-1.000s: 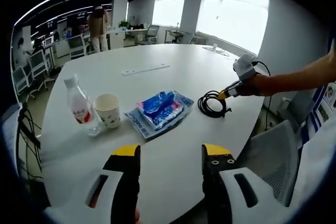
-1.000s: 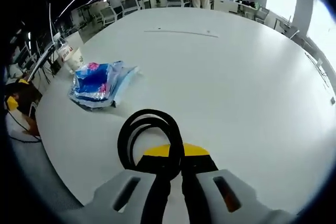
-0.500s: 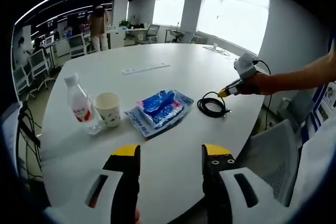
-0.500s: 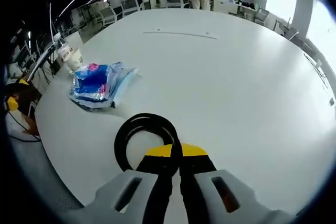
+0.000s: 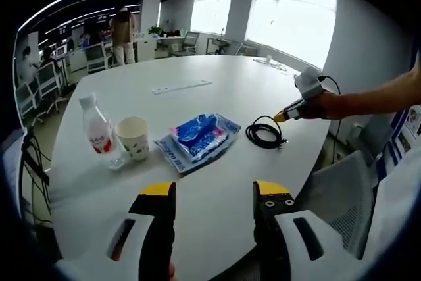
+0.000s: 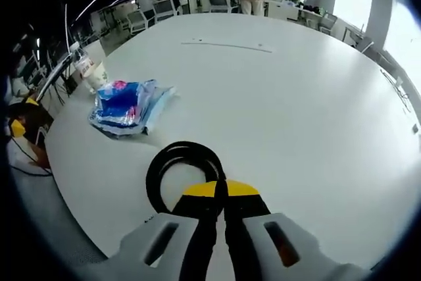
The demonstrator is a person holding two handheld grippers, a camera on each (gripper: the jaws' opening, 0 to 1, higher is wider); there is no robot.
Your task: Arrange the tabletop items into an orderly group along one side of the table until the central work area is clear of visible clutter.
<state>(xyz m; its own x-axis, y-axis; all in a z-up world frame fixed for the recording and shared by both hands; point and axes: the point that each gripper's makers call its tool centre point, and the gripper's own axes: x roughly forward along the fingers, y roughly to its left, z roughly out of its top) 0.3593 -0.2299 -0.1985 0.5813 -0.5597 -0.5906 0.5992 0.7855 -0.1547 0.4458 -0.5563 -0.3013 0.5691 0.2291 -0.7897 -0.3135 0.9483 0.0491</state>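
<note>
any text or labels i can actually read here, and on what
Nothing can be read in either view.
water bottle: red label, print too small to read.
blue packet: white marks on the blue wrapper, blurred.
paper cup: faint pattern near the rim, no letters to make out.
coiled black cable: no marking to be seen.

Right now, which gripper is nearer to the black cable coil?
Right. The right gripper is shut on the black cable coil; the left gripper hangs open, apart from it.
</note>
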